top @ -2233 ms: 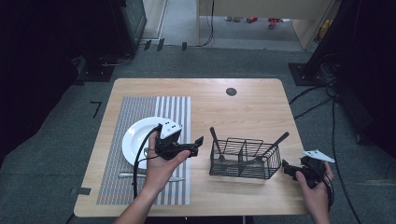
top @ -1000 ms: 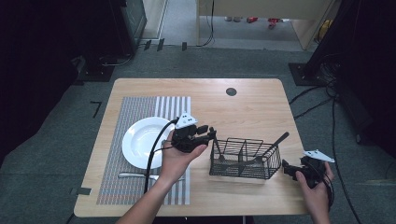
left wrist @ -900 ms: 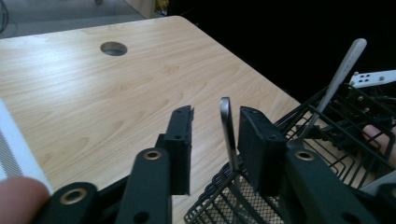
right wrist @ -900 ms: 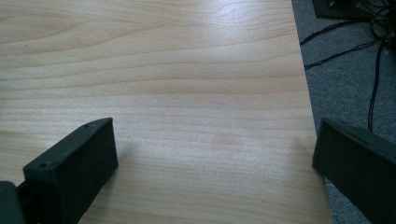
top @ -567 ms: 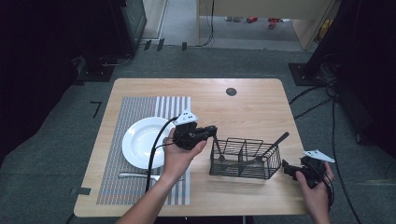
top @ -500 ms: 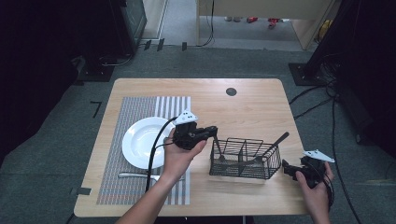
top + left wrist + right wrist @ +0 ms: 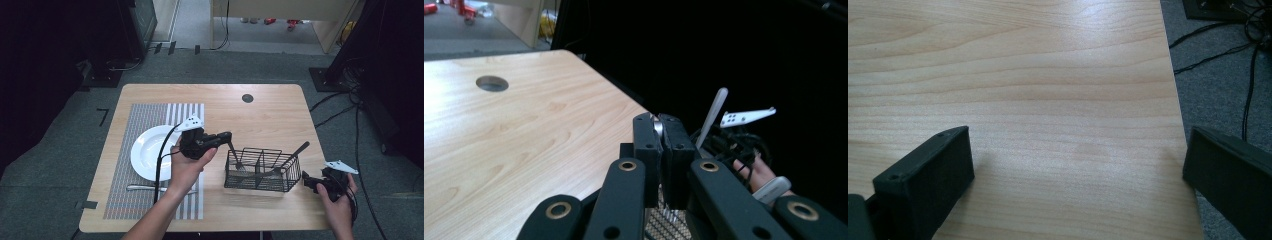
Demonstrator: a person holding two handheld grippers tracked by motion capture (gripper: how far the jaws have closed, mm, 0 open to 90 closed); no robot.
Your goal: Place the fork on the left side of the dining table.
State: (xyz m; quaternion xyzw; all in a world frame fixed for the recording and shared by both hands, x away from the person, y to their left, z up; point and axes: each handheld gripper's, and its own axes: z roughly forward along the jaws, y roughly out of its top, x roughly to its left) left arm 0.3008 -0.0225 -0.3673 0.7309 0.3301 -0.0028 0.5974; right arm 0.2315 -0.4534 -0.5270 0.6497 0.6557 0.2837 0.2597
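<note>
Gripping the fork (image 7: 234,153) by its handle, our left tool (image 7: 226,137) is clamping narrow on the metal at centre frame, tines still down in the wire caddy (image 7: 262,170), because we are judging it bound for the place setting; since the earliest picture this tool has been travelling from over the plate (image 7: 150,159) to the caddy's left compartment, its jaws just closing on the handle; our right tool (image 7: 1078,175) is waiting wide open at lower right over bare worktop (image 7: 270,112).
</note>
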